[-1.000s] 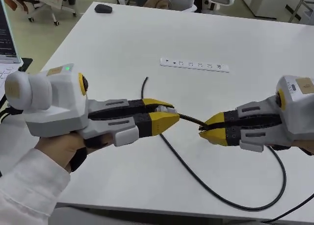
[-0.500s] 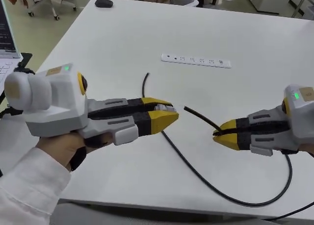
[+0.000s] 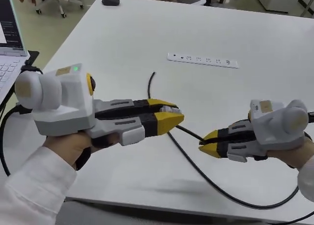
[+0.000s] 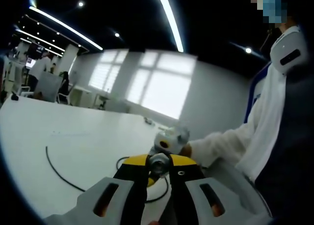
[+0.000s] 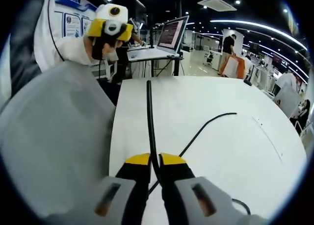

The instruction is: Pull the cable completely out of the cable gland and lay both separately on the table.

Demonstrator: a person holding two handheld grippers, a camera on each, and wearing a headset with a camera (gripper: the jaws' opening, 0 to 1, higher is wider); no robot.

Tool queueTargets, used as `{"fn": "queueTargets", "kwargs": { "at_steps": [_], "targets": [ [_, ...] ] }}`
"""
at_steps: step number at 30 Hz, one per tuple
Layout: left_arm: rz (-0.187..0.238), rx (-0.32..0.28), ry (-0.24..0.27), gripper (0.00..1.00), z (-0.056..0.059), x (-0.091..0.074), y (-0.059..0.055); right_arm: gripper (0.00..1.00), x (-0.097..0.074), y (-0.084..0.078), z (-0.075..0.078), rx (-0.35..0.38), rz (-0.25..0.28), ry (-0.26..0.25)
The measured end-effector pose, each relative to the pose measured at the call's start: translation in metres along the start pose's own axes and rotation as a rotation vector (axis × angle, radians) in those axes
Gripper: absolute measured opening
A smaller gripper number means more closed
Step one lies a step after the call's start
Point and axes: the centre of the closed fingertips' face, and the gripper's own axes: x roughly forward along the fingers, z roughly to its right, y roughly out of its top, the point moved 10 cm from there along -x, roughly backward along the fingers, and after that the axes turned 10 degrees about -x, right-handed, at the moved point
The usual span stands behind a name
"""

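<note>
Left gripper: jaws clamp the small grey round cable gland — likely for separate placing.
Right gripper: jaws pinch the thin black cable — its end looks free.

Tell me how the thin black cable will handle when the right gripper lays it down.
The thin black cable is probably stiff over short spans: its free end juts straight from the right gripper. Over length it likely sags and trails, since the rest lies looped on the white table.
</note>
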Motion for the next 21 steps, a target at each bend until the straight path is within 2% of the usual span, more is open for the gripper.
{"fn": "queueTargets", "kwargs": {
  "at_steps": [7, 10, 15, 21],
  "targets": [
    [-0.011, 0.001, 0.004, 0.17, -0.001, 0.000, -0.001, 0.06, 0.031, -0.005, 0.004, 0.031, -0.016, 0.017],
    [0.000, -0.008, 0.000, 0.17, -0.001, -0.001, 0.000, 0.06, 0.043, -0.007, 0.002, 0.039, -0.022, 0.023],
    [0.022, -0.020, 0.006, 0.17, -0.003, -0.003, 0.002, 0.07, 0.056, -0.014, -0.002, 0.068, -0.045, 0.032],
    [0.011, -0.018, 0.003, 0.17, -0.003, -0.002, 0.001, 0.09, 0.066, -0.021, -0.008, 0.061, -0.100, 0.034]
  ]
}}
